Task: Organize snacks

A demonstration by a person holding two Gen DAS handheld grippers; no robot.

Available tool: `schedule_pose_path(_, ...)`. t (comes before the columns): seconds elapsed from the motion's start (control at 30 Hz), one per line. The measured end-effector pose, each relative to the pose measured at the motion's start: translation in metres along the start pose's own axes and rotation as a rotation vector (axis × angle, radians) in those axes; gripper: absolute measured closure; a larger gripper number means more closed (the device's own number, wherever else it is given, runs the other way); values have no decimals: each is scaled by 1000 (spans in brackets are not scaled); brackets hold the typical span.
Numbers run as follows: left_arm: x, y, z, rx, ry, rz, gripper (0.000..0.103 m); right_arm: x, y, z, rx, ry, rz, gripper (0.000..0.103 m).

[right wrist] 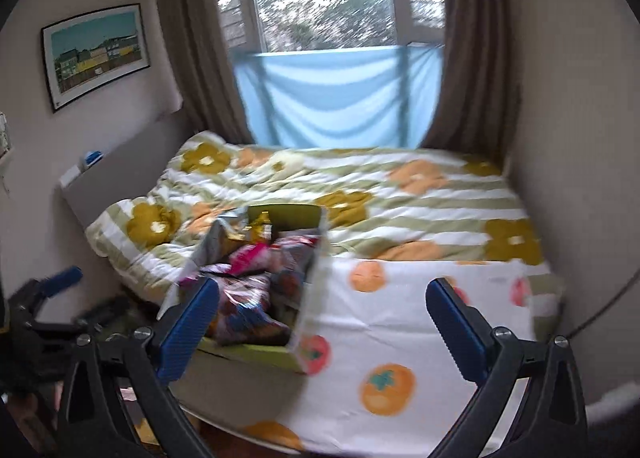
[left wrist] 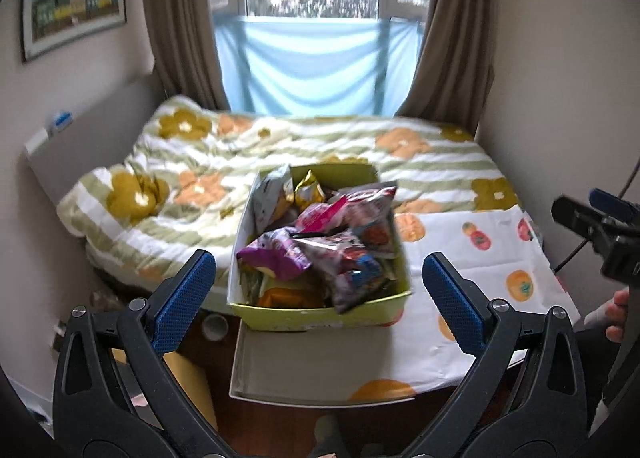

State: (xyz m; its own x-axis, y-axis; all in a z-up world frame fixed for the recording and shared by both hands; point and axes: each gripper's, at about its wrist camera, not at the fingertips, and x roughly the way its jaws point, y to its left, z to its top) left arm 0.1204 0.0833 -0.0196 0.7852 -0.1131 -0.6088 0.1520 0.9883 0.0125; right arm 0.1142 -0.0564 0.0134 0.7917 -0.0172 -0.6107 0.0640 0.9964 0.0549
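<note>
The open yellow-green cardboard box (left wrist: pixel 320 312) stands on the bed's near edge, at the left edge of the white cloth printed with orange persimmons (left wrist: pixel 480 258) and partly on it. The box is filled to the rim with crinkled foil snack packets (left wrist: pixel 340 242) — purple, pink, red and gold ones, lying loose and overlapping. Beyond the box, the green-and-white striped quilt with mustard and orange flowers (left wrist: pixel 240 162) covers the rest of the bed up to the window.

The left tongs (left wrist: pixel 316 290) are spread wide apart, holding nothing; their blue-padded fingers (left wrist: pixel 184 298) frame the box's near wall from in front, apart from it. The right tongs (right wrist: pixel 322 322) are likewise spread wide and hold nothing — the left finger overlaps the box's near left corner in the right wrist view, and the right finger is over the persimmon cloth. Whether any pad touches the box cannot be told.
</note>
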Motion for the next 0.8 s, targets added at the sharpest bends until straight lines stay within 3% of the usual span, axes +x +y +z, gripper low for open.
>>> schedule_pose_path(0.13,-34,-20,-17,2,-53,-10,0,-31,-13,-23,-10,-24,-61,0)
schedule_pose_path(0.33,-55,-41,-36,20,-80,-18,0,-59,-27,-49,-11,-64,-133,0)
schedule_pose_path(0.8,-61,-54,-41,29,-101,-18,0,-73,-32,-57,10,-99,-147,0)
